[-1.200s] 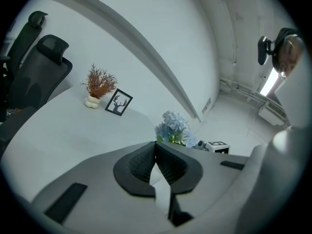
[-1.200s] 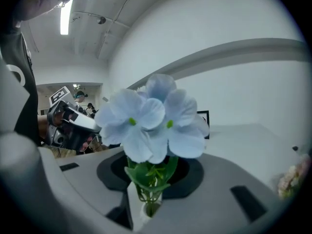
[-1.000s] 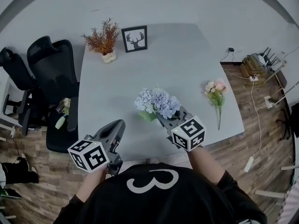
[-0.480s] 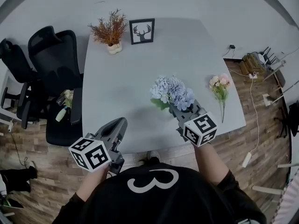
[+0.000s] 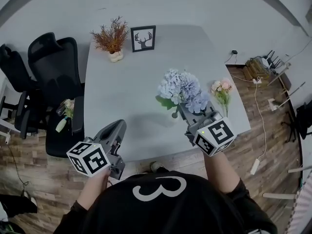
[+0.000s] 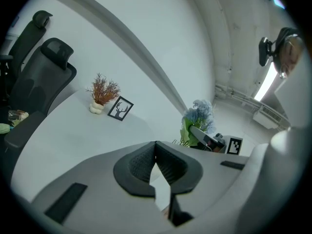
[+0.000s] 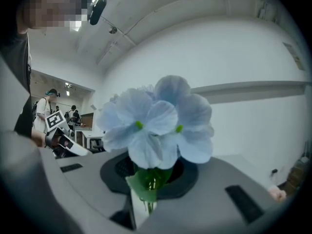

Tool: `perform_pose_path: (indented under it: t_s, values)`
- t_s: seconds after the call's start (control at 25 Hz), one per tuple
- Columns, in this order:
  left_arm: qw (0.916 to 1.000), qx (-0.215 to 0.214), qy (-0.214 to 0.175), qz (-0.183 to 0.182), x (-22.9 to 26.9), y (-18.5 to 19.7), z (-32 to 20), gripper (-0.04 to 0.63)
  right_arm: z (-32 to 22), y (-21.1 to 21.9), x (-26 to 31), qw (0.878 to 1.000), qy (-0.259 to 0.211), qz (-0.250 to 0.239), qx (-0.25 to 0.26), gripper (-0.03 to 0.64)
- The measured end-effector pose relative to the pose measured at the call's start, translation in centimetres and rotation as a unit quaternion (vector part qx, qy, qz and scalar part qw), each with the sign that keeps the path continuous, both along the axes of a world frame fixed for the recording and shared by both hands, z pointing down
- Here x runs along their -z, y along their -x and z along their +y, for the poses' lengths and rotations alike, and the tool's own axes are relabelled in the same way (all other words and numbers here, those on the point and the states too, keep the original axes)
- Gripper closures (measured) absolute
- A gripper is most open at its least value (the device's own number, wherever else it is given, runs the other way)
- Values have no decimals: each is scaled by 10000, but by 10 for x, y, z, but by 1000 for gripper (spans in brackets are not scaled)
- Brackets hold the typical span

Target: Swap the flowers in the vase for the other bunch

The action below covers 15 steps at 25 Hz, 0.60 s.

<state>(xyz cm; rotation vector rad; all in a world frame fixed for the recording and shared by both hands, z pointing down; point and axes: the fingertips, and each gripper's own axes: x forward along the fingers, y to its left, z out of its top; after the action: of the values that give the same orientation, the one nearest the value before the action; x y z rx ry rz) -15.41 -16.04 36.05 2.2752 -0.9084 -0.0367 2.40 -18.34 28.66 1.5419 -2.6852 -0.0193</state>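
**Blue bunch gripped in our right hand, pink bunch lying on the table**

The grey table fills the middle of the head view, standing on a wood-pattern floor. Two black office chairs stand at its left side.

Over the near right part of the table we hold the blue bunch, a full head of pale blue blossoms with green leaves beneath. It stands upright in our right gripper. In the right gripper view the jaws are nearly together, pressed on the green stem, and the blossoms rise just above the right gripper.

Our left gripper hangs at the near left edge of the table, well apart from the flowers. In the left gripper view its jaws are closed tip to tip, with nothing between them. The same view shows the blue bunch off to the right.

The pink bunch lies flat on the table near its right edge, just beside the blue blossoms, its stems pointing toward us.

At the far left corner a rust-coloured dried plant stands in a small white pot. Just to its right a framed picture of a deer's head stands upright.
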Motion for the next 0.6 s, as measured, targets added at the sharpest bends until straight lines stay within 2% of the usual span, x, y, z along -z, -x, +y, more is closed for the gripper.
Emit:
perform_pose_path:
  t_s: [0.16,0.32,0.48,0.6]
  values:
    - [9999,-95,-130,-19,9,-8,-2,584,7,-12,30,9997,-227,-51,-78,549]
    - [9995,-241,-226,9,16,-24,-2,584,11,-32,41,9994,-187,130,-270,548]
    - [9989,-376,-262,6,19,-39,1,584,9,-58,36,9988,23,152,-465,548]
    - [9993,-310,-210,-28,17,-41,-1,584,0,-76,15,9976,404,131,-541,548]
